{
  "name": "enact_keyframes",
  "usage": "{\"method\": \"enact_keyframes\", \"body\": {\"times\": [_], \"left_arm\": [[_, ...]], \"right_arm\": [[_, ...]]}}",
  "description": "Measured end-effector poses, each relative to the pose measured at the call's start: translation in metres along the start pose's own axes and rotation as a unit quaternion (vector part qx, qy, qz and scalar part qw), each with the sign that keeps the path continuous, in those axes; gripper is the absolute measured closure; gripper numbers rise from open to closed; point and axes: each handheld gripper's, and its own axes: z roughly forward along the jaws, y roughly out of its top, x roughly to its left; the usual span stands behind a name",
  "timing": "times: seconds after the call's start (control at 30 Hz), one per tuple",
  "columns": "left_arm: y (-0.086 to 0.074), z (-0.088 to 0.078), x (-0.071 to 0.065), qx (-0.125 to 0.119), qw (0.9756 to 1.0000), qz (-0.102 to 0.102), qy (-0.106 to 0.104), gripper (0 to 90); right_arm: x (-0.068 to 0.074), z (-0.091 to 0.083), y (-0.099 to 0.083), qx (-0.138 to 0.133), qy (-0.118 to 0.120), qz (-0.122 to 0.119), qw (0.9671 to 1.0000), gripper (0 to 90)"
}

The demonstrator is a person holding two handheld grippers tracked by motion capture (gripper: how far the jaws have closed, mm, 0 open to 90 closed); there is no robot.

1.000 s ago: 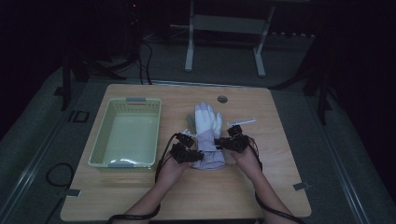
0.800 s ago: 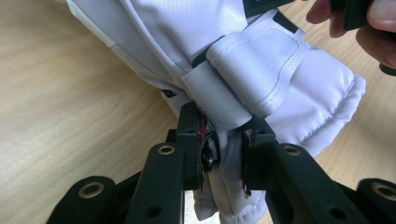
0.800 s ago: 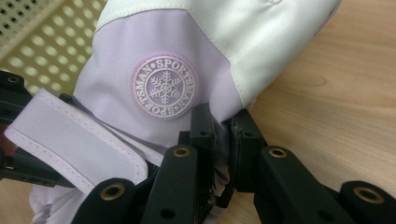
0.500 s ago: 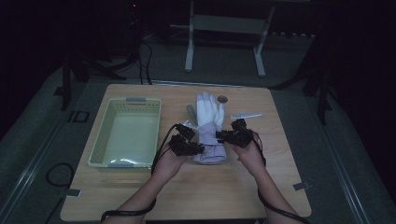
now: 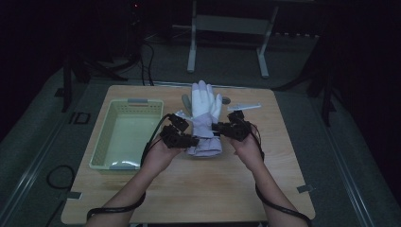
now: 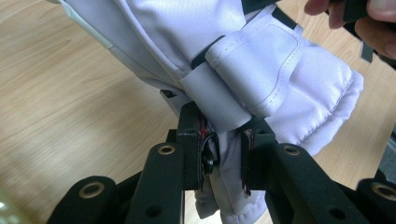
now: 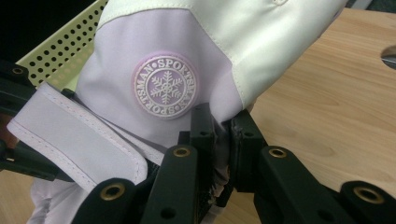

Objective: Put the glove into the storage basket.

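A white and pale lilac ski glove [image 5: 204, 116] hangs lifted above the wooden table [image 5: 198, 189], its fingers pointing away from me. My left gripper [image 5: 191, 140] is shut on the glove's left side at the wrist strap [image 6: 224, 100]. My right gripper [image 5: 218, 127] is shut on the right side of the cuff, just below a round snowflake badge [image 7: 164, 85]. In the left gripper view the padded cuff [image 6: 303, 88] bulges past the jaws. In the right gripper view the loose strap [image 7: 70, 140] hangs to the left.
A pale green perforated basket [image 5: 125, 135] stands at the table's left. A small white strip [image 5: 243, 107] and a round dark mark [image 5: 225, 100] lie near the far edge. Cables trail from both grippers along my forearms.
Both grippers have risen with the glove, which has come off the table and now stretches farther towards the far edge.
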Motion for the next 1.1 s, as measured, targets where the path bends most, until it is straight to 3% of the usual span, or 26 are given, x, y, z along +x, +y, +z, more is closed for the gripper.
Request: {"method": "enact_keyframes", "body": {"times": [0.3,1.1], "left_arm": [[-0.006,-0.024,0.014,0.005,0.9999,-0.004,0.015,74.2],[-0.043,-0.089,0.062,0.012,0.9991,-0.021,0.036,74.1]], "right_arm": [[0.020,0.013,0.015,-0.001,0.013,-0.007,0.9999,82.2],[0.087,0.061,0.047,-0.002,0.042,-0.035,0.9985,82.1]]}}
